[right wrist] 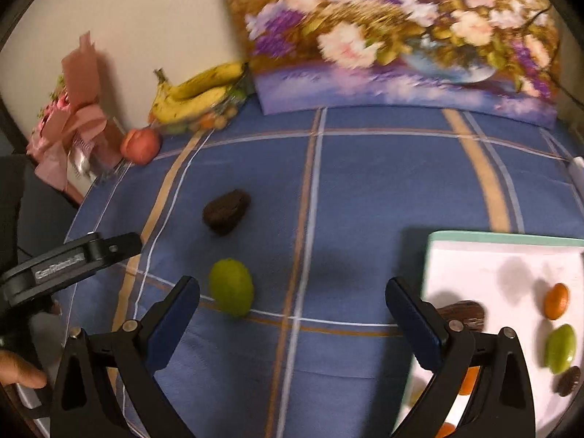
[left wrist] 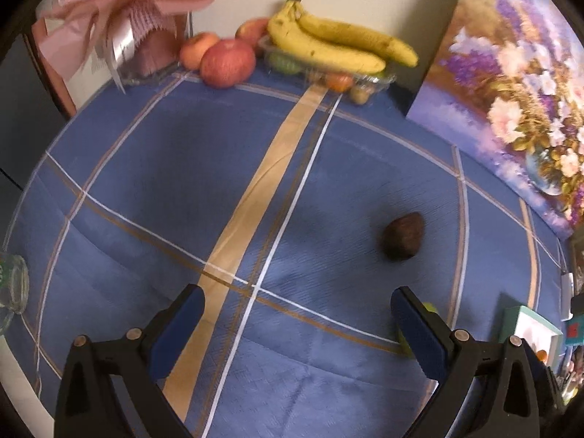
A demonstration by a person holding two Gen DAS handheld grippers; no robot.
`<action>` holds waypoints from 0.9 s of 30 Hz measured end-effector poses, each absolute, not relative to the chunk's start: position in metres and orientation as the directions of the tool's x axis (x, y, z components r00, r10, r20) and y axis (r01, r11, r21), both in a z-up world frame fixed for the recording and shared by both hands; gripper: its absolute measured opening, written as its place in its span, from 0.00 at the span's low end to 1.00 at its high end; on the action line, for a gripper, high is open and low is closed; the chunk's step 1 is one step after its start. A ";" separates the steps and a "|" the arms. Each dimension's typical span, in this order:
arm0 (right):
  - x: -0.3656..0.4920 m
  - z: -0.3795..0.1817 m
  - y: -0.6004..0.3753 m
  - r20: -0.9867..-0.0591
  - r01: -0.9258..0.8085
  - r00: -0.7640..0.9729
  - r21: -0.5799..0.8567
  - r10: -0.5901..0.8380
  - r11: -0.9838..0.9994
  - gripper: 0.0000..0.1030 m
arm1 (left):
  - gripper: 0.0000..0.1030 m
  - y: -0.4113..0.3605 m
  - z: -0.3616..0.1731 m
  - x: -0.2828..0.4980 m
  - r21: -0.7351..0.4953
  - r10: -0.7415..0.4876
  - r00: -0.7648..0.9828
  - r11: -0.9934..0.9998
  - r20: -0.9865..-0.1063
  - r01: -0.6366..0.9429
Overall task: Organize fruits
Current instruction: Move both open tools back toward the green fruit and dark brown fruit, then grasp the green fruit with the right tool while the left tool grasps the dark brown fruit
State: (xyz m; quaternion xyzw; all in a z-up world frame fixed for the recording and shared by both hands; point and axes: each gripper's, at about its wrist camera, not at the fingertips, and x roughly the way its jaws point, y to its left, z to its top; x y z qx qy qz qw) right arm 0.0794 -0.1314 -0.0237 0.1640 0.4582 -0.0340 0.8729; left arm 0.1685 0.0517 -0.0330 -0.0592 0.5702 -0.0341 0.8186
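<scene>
A dark brown fruit (left wrist: 403, 237) (right wrist: 226, 211) lies on the blue checked tablecloth (left wrist: 146, 189), ahead and to the right of my open left gripper (left wrist: 297, 325). A green fruit (right wrist: 231, 292) lies nearer, just right of the left finger of my open right gripper (right wrist: 292, 310); in the left wrist view only its edge (left wrist: 429, 308) shows behind the right finger. A white tray (right wrist: 485, 255) at the right holds orange, green and brown fruits. Bananas (left wrist: 335, 42) and apples (left wrist: 227, 62) sit at the far wall.
A flower painting (right wrist: 394, 36) leans on the wall behind the table. A pink wrapped bouquet (left wrist: 120, 18) stands at the far left corner, a glass jar (left wrist: 12, 284) at the left edge. A clear plastic box (left wrist: 328, 73) with small fruits lies under the bananas.
</scene>
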 end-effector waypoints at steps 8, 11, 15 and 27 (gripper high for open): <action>0.093 -0.044 -0.106 -0.838 0.159 0.531 0.247 0.129 0.956 0.98 | 1.00 0.062 -0.047 0.177 -0.168 -0.140 0.315 0.984 -0.939 -0.062; 0.097 -0.053 -0.100 -0.846 0.145 0.514 0.249 0.142 0.957 0.96 | 1.00 0.062 -0.051 0.180 -0.170 -0.142 0.306 0.983 -0.941 -0.067; 0.103 -0.062 -0.089 -0.857 0.114 0.492 0.238 0.153 0.964 0.84 | 1.00 0.065 -0.057 0.182 -0.174 -0.144 0.294 0.982 -0.945 -0.077; 0.114 -0.073 -0.085 -0.860 0.118 0.490 0.231 0.145 0.966 0.56 | 1.00 0.071 -0.060 0.186 -0.164 -0.131 0.294 0.982 -0.947 -0.090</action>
